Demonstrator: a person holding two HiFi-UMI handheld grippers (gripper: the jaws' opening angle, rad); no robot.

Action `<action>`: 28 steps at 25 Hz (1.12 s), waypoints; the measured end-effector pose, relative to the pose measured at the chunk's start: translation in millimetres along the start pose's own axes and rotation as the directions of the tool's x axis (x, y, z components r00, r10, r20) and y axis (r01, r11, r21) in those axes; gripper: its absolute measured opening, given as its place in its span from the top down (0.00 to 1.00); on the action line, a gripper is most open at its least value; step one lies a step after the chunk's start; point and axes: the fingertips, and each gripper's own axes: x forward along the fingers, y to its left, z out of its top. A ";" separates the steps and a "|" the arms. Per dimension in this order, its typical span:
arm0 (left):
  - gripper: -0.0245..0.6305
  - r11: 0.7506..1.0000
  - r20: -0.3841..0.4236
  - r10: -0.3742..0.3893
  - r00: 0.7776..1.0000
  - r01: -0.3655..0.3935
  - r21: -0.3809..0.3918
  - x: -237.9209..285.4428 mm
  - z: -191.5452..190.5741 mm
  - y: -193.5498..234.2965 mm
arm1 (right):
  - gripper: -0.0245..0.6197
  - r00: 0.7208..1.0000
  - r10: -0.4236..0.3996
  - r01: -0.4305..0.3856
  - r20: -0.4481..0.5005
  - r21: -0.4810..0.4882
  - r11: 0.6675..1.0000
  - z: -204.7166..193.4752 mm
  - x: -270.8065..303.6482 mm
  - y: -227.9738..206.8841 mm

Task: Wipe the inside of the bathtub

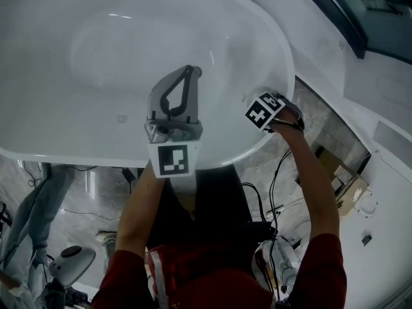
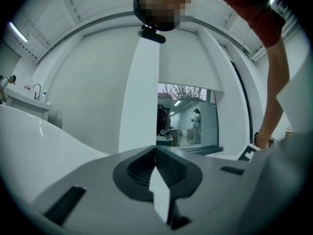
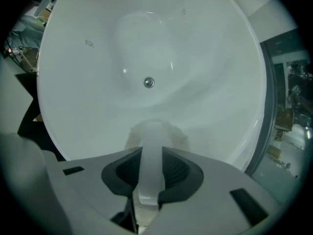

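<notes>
One white oval bathtub (image 1: 64, 24) filled most of the head view, spreading out ahead of both grippers. The person's bare right forearm (image 1: 315, 185) reached up to the tub's near rim from a red sleeve. The left gripper (image 1: 192, 71) hung over the near part of the basin, to the left of the other. Its jaws were brought together at the tips with nothing between them, and its own view looked up and away from the tub. The right gripper (image 3: 151, 153) was at the near rim, jaws clamped on the pale handle (image 3: 150, 180) of a whitish wiping pad (image 3: 156, 131). The pad lay just beyond the jaw tips and seemed to rest on the tub's inner wall. The small metal drain (image 3: 149, 82) sat farther ahead of that pad, on the tub's floor.
</notes>
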 end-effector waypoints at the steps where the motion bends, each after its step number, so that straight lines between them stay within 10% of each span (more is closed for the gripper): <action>1: 0.94 1.000 -0.003 0.004 1.000 -0.004 -0.001 1.8 -2.5 0.3 | 0.82 1.000 0.002 -0.002 0.005 0.001 1.000 2.7 3.7 -0.4; 28: 0.94 1.000 -0.075 0.014 0.997 -0.012 0.026 43.9 -95.7 -15.9 | 0.82 0.990 0.110 -0.103 0.090 -0.079 0.992 111.6 129.6 17.4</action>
